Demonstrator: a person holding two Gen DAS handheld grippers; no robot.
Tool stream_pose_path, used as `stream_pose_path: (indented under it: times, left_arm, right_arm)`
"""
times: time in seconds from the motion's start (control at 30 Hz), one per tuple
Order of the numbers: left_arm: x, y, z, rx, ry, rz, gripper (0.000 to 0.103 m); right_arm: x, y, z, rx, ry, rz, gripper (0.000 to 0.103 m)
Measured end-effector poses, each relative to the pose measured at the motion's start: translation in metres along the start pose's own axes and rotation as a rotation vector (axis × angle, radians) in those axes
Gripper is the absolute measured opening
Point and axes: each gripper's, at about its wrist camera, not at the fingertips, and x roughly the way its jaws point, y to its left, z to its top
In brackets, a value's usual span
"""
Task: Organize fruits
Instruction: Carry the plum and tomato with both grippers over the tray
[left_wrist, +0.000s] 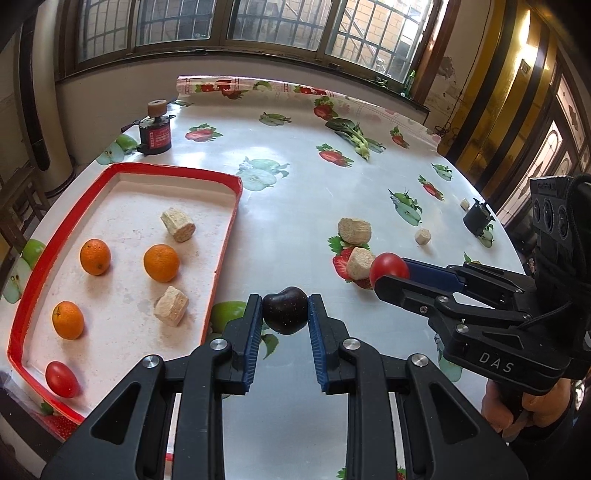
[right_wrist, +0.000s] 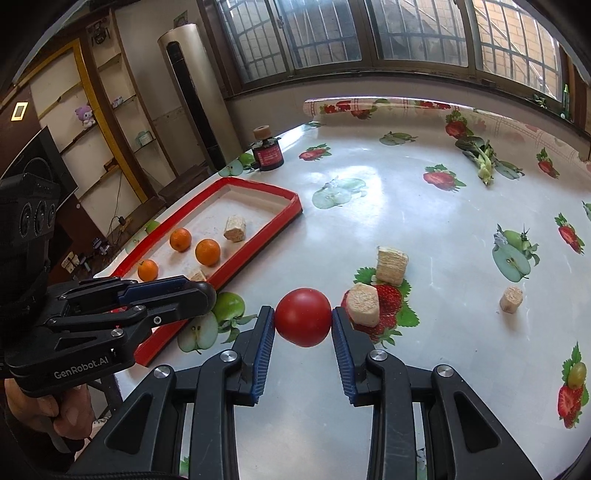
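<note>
- Left gripper (left_wrist: 285, 312): fingers clamped on a dark plum (left_wrist: 285, 310), held clear of the table (left_wrist: 295, 192), just beside the red-rimmed tray (left_wrist: 221, 254).
- Right gripper (right_wrist: 303, 321): fingers clamped on a red tomato (right_wrist: 303, 317), well short of the tray.
- Tray contents: three oranges (left_wrist: 161, 263), one tomato, two pale chunks.
- Advice: carry each fruit over the rim to a bare patch, lower it, then release, so that nothing rolls.

Both grippers clamped, angled down.
Left gripper (left_wrist: 285, 310) gripped a dark plum (left_wrist: 285, 311); right gripper (right_wrist: 303, 320) pinched a red tomato (right_wrist: 303, 317), side by side.
</note>
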Motion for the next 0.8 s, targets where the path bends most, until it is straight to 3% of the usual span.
stream_pose_path:
  times: [0.4, 0.8]
  left_arm:
    - [-0.010, 0.038, -0.006, -0.062, -0.006, 0.036, 0.022]
    - [-0.013, 0.069, -0.006, -0.112, -0.007, 0.061, 0.022]
  right_arm:
    - [0.020, 0.040, 0.012, -0.061, 0.018, 0.045, 0.032]
    - [0.039, 0.053, 0.021, -0.077, 0.038, 0.068, 0.032]
